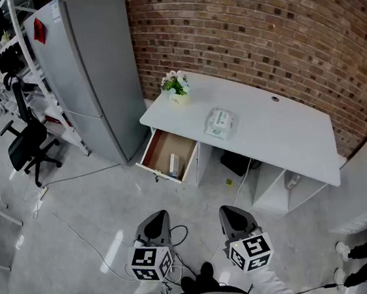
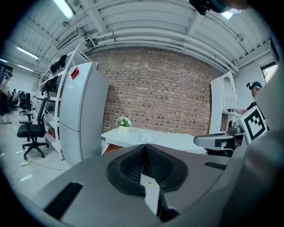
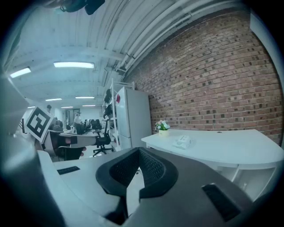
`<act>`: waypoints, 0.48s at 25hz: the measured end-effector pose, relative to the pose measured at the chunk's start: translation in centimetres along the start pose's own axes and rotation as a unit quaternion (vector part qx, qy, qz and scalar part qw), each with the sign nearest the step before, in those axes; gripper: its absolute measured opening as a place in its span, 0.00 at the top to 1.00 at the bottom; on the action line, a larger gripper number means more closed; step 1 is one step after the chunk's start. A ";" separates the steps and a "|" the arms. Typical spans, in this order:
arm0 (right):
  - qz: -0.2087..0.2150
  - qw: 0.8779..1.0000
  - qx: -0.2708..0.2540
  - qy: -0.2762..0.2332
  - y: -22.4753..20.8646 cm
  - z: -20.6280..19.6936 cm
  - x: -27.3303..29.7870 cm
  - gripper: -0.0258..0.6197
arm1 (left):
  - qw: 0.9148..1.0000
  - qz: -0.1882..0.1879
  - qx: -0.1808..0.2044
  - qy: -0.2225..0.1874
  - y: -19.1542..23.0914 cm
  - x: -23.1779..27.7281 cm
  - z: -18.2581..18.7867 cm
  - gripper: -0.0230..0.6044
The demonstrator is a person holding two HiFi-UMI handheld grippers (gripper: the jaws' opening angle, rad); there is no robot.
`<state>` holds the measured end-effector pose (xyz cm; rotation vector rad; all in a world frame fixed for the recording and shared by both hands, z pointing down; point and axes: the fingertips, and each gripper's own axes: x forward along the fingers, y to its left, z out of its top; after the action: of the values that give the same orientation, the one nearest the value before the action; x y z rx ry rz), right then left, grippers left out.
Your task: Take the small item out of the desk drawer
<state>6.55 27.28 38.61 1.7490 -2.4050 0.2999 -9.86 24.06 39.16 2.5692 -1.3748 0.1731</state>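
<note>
The white desk (image 1: 267, 133) stands against the brick wall, some way ahead of me. Its left drawer (image 1: 159, 151) is pulled open, showing a wooden bottom. A small pale item (image 1: 174, 166) lies in the drawer near its front right corner. My left gripper (image 1: 156, 222) and right gripper (image 1: 235, 216) are held side by side low in the head view, far short of the desk, both shut and empty. The left gripper view has its jaws (image 2: 145, 146) closed together under the desk (image 2: 168, 139). The right gripper's jaws (image 3: 139, 150) also meet.
On the desk sit a small potted plant (image 1: 176, 86) and a tissue pack (image 1: 220, 123). A tall grey cabinet (image 1: 95, 67) stands left of the desk, with a black office chair (image 1: 28, 141) and shelving further left. Cables trail over the floor (image 1: 82, 240).
</note>
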 end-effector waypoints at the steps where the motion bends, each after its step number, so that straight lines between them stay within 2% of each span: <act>1: 0.002 1.000 0.000 -0.001 0.0 0.1 0.0 0.92 | 1.000 0.000 0.000 0.001 -0.1 0.1 -0.1 0.94; 12: 0.026 0.999 0.017 -0.019 -1.0 0.5 -0.4 0.92 | 1.000 0.011 0.010 0.003 -1.1 1.1 -0.3 0.94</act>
<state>7.64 27.22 38.06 1.7228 -2.4898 0.3173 -8.31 23.80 39.51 2.5700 -1.4059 0.1990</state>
